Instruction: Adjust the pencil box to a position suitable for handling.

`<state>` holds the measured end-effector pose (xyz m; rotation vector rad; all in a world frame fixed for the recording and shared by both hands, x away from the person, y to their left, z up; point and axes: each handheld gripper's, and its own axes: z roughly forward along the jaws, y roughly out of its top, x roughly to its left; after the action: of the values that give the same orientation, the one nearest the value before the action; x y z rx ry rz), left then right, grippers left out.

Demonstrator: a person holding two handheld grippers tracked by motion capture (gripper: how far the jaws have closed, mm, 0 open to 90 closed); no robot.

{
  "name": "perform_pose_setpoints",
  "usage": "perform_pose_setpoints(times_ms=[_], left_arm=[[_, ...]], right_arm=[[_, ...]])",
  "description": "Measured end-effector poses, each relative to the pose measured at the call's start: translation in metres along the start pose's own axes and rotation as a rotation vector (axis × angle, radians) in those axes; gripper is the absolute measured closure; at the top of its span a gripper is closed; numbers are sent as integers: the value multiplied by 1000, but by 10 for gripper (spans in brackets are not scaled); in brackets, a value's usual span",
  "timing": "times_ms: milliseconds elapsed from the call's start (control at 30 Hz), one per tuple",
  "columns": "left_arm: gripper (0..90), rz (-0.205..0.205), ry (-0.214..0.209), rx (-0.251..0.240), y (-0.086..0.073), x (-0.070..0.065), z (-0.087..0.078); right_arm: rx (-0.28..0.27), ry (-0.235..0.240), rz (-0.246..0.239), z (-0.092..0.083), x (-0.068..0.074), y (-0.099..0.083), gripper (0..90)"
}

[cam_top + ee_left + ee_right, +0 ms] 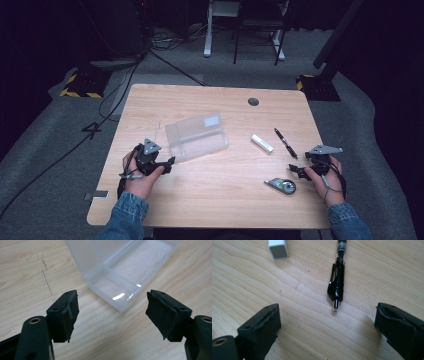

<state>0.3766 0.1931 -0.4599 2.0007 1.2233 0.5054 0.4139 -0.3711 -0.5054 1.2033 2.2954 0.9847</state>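
Clear plastic box (197,137) is laid open left of centre on the wooden worktop (210,200); long axis runs from 8 toward 2 o'clock in the high view, lid half hinged back on the far side. Walls are frosted and translucent, corners rounded; a pale label is seen on the lid. In the left gripper view the box's (117,272) near corner sits just ahead of the jaws, far end cut off by the frame top.

Black pen (285,142) lies right of centre, axis 11 to 5 o'clock, clicker end toward the right gripper (299,171). In the right gripper view the pen's (338,280) clip and chrome button are seen; tip end is cut off. White rectangular stick (262,143) lies just left of it, roughly parallel; its grey end face (278,250) is seen, the rest cropped. Correction-tape-like dispenser (281,185), grey and teardrop-shaped, sits at 6 o'clock of the pen; detail too small to resolve.

Left gripper (167,166): spread, nothing held, pads (71,315) ragged black rubber. Right gripper: spread wide, nothing held.
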Motion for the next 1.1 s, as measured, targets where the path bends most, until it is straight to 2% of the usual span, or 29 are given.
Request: perform_pose_setpoints(times_ms=[67, 100, 200, 300, 433, 600, 633, 700, 867, 900, 933, 967, 1000, 1067, 1100], left_arm=[[272, -31, 11, 20, 3, 3, 12], [273, -40, 36, 42, 4, 5, 18], [287, -82, 72, 63, 5, 12, 28], [302, -98, 67, 72, 6, 13, 33], [324, -81, 25, 104, 7, 7, 48], [375, -33, 24, 143, 7, 4, 58], [395, -15, 15, 136, 7, 4, 59], [431, -4, 6, 132, 7, 3, 59], [429, 13, 2, 123, 6, 3, 60], [430, 18, 1, 119, 6, 3, 60], [428, 31, 0, 114, 6, 2, 60], [428, 39, -6, 110, 6, 2, 61], [427, 44, -7, 108, 5, 1, 61], [427, 53, -12, 106, 5, 0, 61], [426, 64, -14, 105, 5, 0, 60]], right_arm=[[0, 0, 0, 0, 0, 0, 65], [0, 0, 0, 0, 0, 0, 65], [0, 1, -1, 0, 0, 0, 65], [0, 2, -2, 0, 0, 0, 66], [0, 7, -6, -1, 1, -1, 67], [0, 15, -12, -3, 3, -3, 67], [0, 15, -12, -3, 3, -3, 67], [0, 16, -17, -4, 3, -4, 67], [0, 16, -13, -5, 4, -5, 75], [-1, 10, -8, -6, 4, -6, 92], [-11, -25, 27, -9, 6, -8, 149], [-13, -33, 35, -11, 7, -8, 203], [-13, -17, 18, -13, 6, -8, 264], [-24, -6, 11, -17, 6, -7, 271], [-46, -19, 22, -21, 6, -6, 227]])
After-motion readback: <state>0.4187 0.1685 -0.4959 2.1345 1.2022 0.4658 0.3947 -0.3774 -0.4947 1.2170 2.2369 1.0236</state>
